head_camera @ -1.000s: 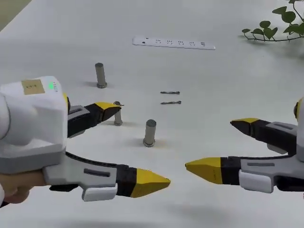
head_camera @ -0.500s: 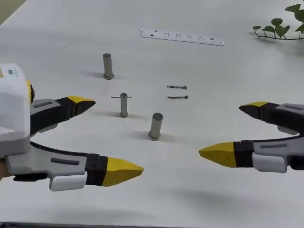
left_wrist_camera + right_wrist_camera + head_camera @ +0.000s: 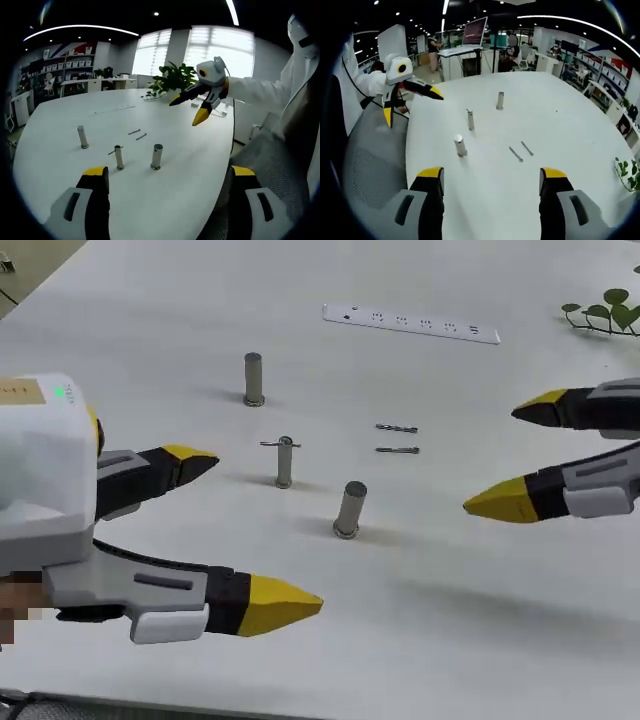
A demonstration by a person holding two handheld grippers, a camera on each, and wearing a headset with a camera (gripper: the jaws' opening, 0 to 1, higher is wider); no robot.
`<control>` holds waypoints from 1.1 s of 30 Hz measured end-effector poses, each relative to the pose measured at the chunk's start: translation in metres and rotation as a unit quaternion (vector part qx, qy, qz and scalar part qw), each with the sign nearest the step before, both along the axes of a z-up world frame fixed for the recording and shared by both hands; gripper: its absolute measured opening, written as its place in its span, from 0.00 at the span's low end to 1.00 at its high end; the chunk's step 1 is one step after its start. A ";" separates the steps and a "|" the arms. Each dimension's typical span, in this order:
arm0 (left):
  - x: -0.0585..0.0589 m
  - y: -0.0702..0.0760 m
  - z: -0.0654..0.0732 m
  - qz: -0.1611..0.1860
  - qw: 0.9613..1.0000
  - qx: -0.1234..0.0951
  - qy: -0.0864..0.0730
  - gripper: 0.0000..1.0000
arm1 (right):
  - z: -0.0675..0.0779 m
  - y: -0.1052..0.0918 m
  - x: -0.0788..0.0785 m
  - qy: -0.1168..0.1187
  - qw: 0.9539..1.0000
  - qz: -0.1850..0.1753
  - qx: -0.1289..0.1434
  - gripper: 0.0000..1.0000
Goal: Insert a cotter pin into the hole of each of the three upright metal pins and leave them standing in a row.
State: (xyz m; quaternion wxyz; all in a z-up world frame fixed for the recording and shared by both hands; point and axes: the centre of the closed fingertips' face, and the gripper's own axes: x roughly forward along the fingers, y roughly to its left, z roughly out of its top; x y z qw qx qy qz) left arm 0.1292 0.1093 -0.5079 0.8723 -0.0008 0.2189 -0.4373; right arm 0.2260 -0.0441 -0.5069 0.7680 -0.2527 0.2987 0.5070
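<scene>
Smooth white worktop [image 3: 140, 300]; three short grey steel cylinders stand upright in a slanting row across its middle, well apart from each other: far metal pin [image 3: 254, 378], middle metal pin [image 3: 285, 462], near metal pin [image 3: 349, 510]; a thin wire cotter pin [image 3: 280, 443] crosses the middle one's top; two loose cotter pins [image 3: 397, 439] lie parallel between the row and the right edge; a long flat power strip [image 3: 410, 324] lies toward the far edge; left gripper [image 3: 267, 530] hovers by the near edge, right gripper [image 3: 491, 459] toward the right edge, each with pointed yellow-tipped jaws spread wide, holding nothing; bare surface surrounds every pin.
</scene>
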 end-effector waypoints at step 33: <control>-0.003 0.017 0.007 0.050 0.999 0.014 0.011 0.99 | -0.076 0.033 0.065 0.024 0.976 0.149 -0.160 0.21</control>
